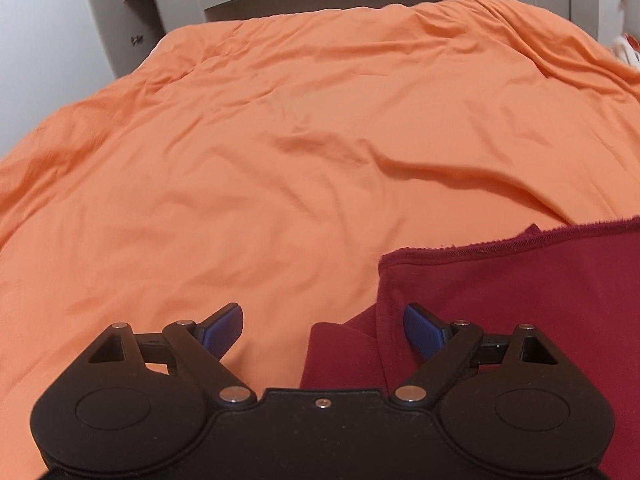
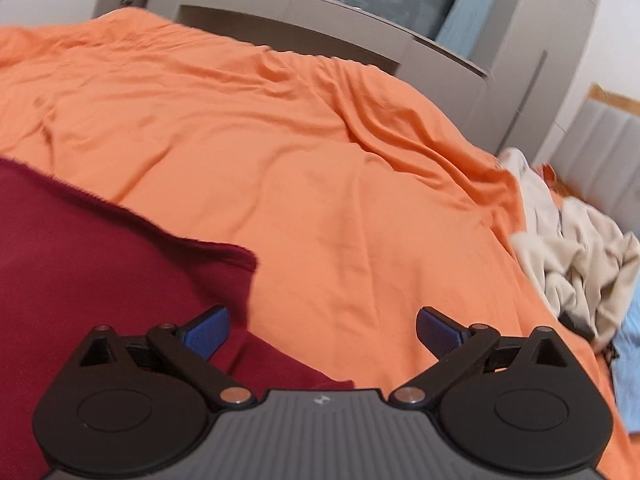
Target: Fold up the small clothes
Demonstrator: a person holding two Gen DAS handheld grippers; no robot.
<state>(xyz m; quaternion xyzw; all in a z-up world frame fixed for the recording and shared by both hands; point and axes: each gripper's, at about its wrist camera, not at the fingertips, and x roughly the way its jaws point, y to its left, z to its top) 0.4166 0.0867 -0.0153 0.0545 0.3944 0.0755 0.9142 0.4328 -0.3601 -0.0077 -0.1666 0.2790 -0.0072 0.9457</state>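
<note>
The red cloth (image 1: 520,300) looks soft, light and floppy, best pinched at its edges just under the empty, spread left claw (image 1: 323,332) and right claw (image 2: 322,332).

Wrinkled orange bedsheet (image 1: 280,160) of smooth, matt woven cloth. On it, a dark red garment (image 1: 520,300) of thicker, soft matt fabric, with a fuzzy, slightly frayed edge. The left gripper (image 1: 323,330) has a matt black plastic body, shiny round metal pivot pins, and blue fingertip pads (image 1: 224,330) with a fine ribbed, rubbery texture. The right gripper (image 2: 322,332) looks the same, with a ribbed grey matt plastic plate. Beside the bed edge, crumpled cream cloth (image 2: 580,248), soft and matt. Behind, a smooth, matt grey cabinet (image 2: 500,60).
</note>
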